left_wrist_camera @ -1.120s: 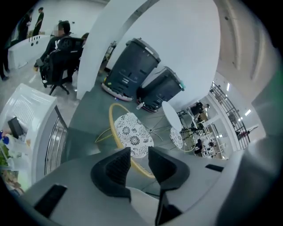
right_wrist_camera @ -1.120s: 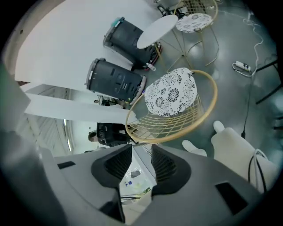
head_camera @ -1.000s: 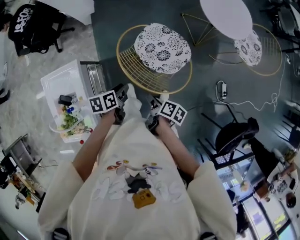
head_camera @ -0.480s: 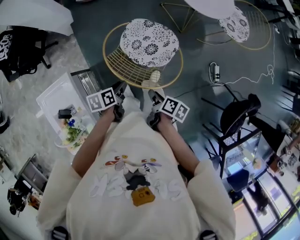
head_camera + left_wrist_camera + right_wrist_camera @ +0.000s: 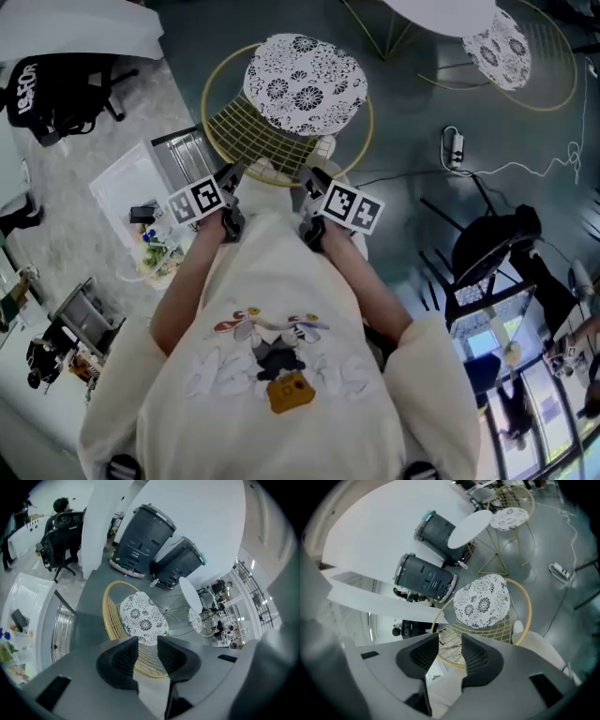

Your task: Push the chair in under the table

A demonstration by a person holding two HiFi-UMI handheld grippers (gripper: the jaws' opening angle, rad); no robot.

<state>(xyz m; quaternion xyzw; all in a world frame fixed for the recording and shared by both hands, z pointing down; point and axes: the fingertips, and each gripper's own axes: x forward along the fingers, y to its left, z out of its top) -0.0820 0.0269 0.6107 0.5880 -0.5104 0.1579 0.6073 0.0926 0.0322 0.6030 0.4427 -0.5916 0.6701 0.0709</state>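
Chair | still well apart from table | left tongs spread | right tongs opening (rim seen between)

Power strip, white cable trailing right | black chair at right | white tray at left, small mixed items inside | dark grey bin, smaller dark grey bin just beside | jacket-draped office chair upper left

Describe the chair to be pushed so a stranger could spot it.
Start at the round white table. On the dark floor short of it, just ahead of the person, stands a round gold wire chair with a black-and-white flowered cushion. Its twin is tucked by the table; this one stands apart in the open.
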